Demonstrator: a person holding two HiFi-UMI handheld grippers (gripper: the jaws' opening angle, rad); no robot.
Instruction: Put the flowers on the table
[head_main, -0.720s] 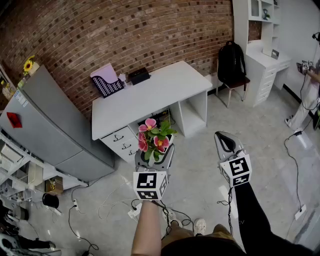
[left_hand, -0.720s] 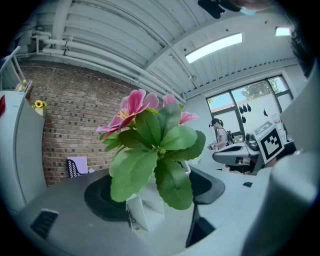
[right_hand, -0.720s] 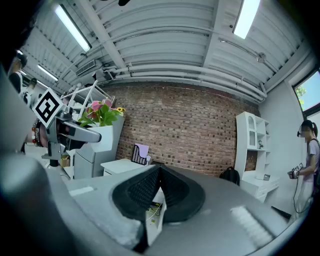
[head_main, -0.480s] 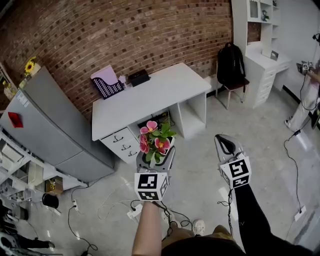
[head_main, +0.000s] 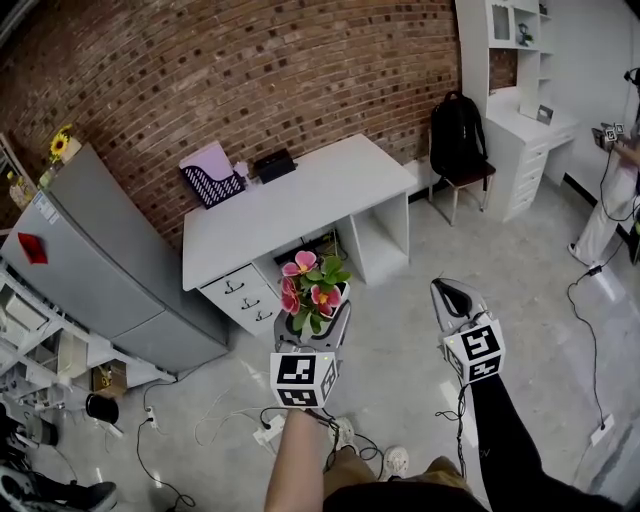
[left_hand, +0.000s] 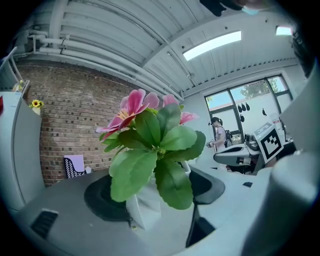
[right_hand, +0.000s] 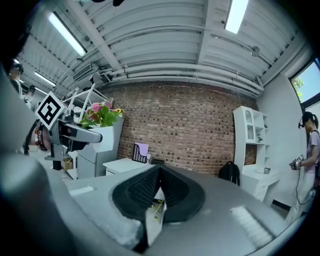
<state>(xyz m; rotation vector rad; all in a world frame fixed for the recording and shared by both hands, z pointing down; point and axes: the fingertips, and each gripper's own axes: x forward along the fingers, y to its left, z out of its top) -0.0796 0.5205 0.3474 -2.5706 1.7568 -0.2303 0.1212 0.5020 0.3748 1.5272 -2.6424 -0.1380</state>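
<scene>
Our left pads (left_hand: 102, 200) stand wide apart and clamp the white pot (left_hand: 145, 207) of the flowers (head_main: 307, 283), which sit upright in the left gripper (head_main: 314, 318) above the floor (head_main: 400, 290), on the near side of the table (head_main: 300, 195) and well apart from it; the right gripper (head_main: 455, 296) has its jaws together on nothing. We judge the main risk to be the smooth, top-heavy pot slipping or tilting between the pads on the way over, or its base clipping the table's near edge if we come in too low. Our left forearm (head_main: 297, 455) reaches straight forward with its gripper level, and the right arm (head_main: 510, 430) is held out to the right, its gripper pointing far and idle
</scene>
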